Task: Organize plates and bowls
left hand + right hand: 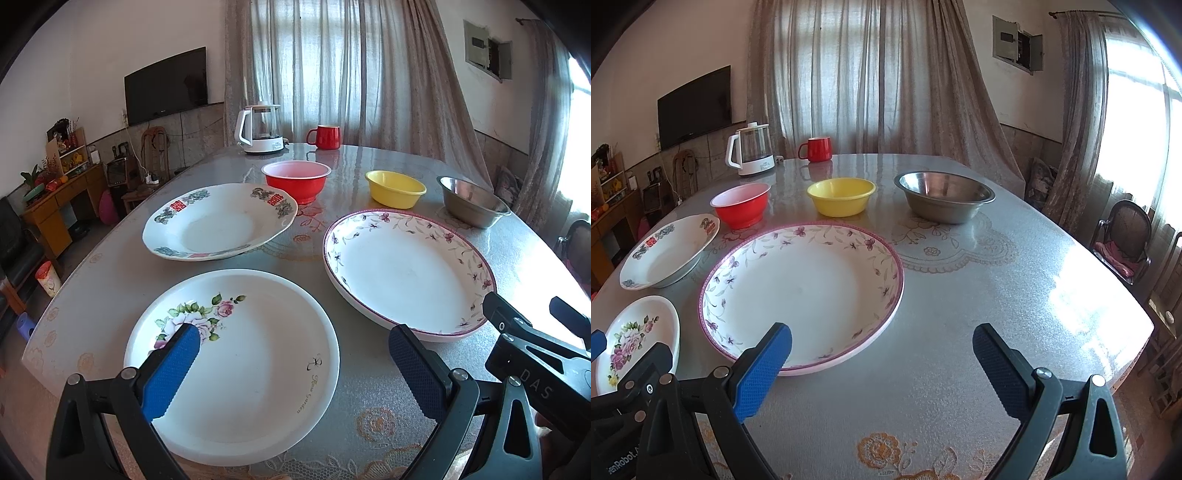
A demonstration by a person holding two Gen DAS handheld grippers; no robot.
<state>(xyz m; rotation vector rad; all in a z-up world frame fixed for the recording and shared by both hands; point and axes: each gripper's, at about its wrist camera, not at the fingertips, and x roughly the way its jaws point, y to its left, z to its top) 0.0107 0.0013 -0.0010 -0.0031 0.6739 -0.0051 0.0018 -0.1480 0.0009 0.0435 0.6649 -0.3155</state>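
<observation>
Hovering low over a bench (979, 295) covered with a clear sheet over lace are two hand-held grippers, each with jaws spread wide and grasping nothing. The left gripper (293, 358) hangs above the rose plate (251, 369), which lies at the near left edge. The right gripper (882, 354) sits just beside it to the right, its blue-padded left finger over the near rim of the vine plate (801, 291), a large plate with a purple edge and vine pattern.

Three plates lie flat and apart from one another: the rose plate nearest, the vine plate to its right, and a scalloped plate (218, 221) with red characters and dark flowers behind the rose plate.

Farther back, three bowls stand upright in a row, each apart from the next: a red bowl (296, 181) just behind the scalloped plate, a yellow bowl (395, 188) in the middle, and a steel bowl (471, 201) on the right.

At the far edge stand a white kettle (258, 127) and a red mug (327, 136). Curtains (332, 66) cover the window behind, and a dark television (166, 85) hangs on the left wall.
</observation>
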